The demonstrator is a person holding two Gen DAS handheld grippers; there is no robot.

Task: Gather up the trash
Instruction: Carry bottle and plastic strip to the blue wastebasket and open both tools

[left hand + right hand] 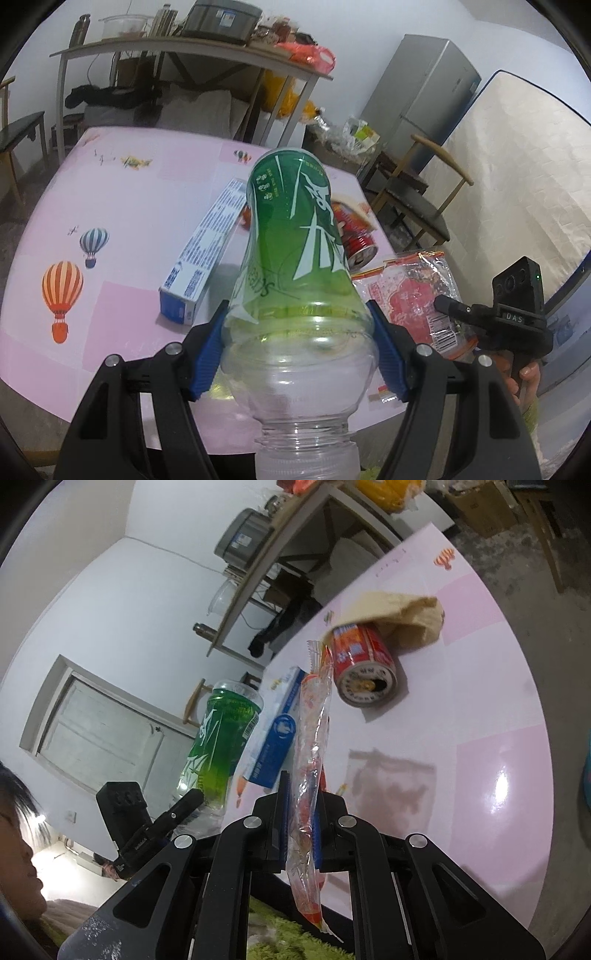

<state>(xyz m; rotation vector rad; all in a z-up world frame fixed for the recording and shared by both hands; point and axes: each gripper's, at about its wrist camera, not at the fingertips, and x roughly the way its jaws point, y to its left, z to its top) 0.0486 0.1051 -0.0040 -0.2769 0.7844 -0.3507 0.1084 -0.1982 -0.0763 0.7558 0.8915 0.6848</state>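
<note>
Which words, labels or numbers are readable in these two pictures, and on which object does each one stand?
"DAS": small label on the right gripper, seen in the left wrist view.
Green bottle, held by the left gripper: large white characters, too distorted to read.
Blue and white box: dense print, too small.
Red can: characters blurred.
Snack wrapper: print and barcode unreadable.

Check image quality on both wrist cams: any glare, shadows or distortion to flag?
Left wrist: heavy fisheye bending, dark vignette corners; the green-label bottle in the left gripper fills the centre, neck end looming large. Right wrist: bright glare patch on the pink table; the clear wrapper in the right gripper casts a sharp shadow; the view is strongly tilted.
</note>
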